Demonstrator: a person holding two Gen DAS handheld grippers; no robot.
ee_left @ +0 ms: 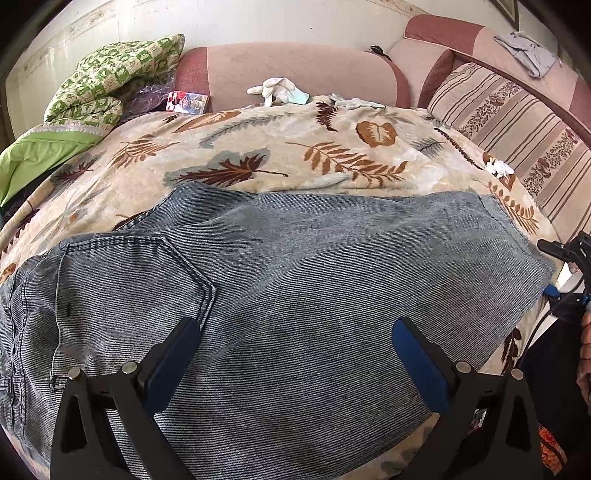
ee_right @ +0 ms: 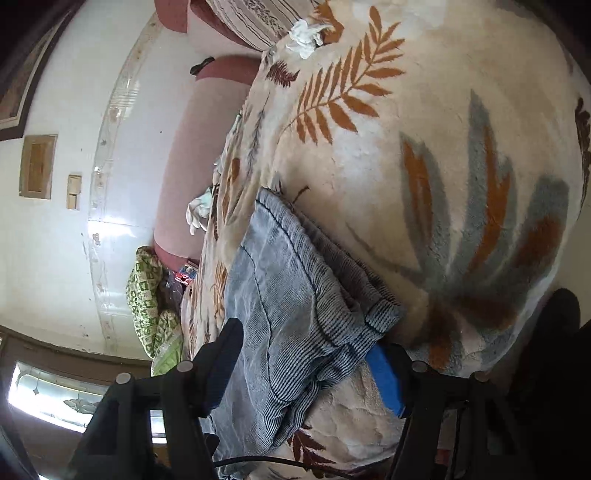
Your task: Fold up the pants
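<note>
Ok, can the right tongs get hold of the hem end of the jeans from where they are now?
Probably yes: the right tongs are open with the jeans' hem end already lying between the fingers, on the blanket, and nothing blocks them.

The right gripper (ee_right: 306, 354) is turned on its side, its jaws spread wide around the hem end of the jeans (ee_right: 291, 306). The stacked denim layers lie between the black finger (ee_right: 221, 354) and the blue-padded one (ee_right: 386, 380), which sits just under the cloth's corner. The jeans rest on a cream blanket (ee_right: 424, 166) patterned with orange and grey leaves. Farther off, a crumpled white tissue (ee_right: 304, 37) lies by a striped cushion (ee_right: 251, 22), and a green checked quilt (ee_right: 147, 295) is bunched against the pink sofa back (ee_right: 188, 155).
</note>
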